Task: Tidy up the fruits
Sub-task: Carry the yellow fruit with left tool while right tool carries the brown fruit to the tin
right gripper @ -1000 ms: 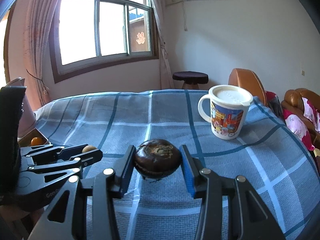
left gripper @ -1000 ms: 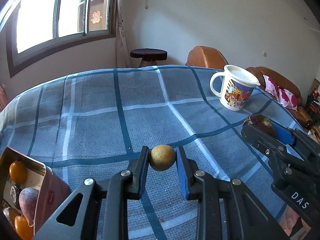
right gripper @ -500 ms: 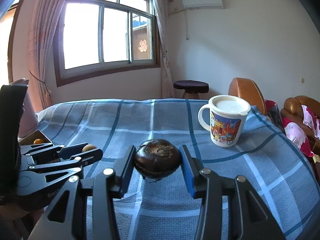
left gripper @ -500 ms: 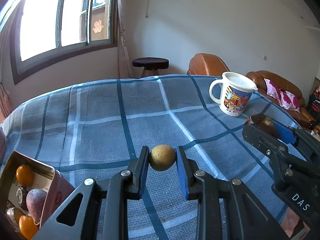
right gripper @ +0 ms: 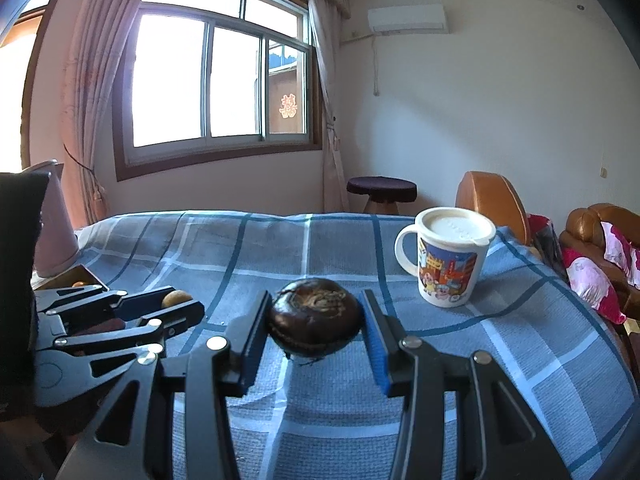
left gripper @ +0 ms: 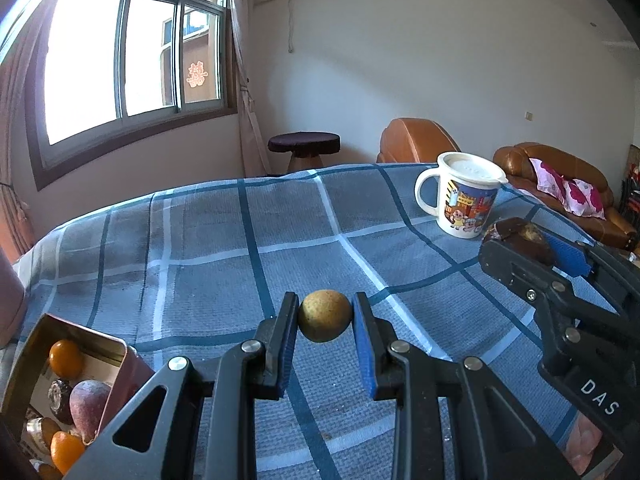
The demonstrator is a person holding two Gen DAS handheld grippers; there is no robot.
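Over blue plaid tablecloth (left gripper: pixel 200 264), the left gripper (left gripper: pixel 325 318) pinches a small round tan fruit (left gripper: pixel 325 315) beyond the open metal fruit tin (left gripper: pixel 116 364), while the right gripper (right gripper: pixel 315 320) pinches a dark brown wrinkled fruit (right gripper: pixel 315 322) near the lidded cartoon mug (right gripper: pixel 450 258).

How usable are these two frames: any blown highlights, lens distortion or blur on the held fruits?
Left wrist view: window blown out white; fisheye bends the checked tablecloth's far edge into an arc; the small yellow-brown fruit is sharp. Right wrist view: window glass likewise overexposed, corners vignetted black, the dark brown fruit in focus with a soft shadow beneath.
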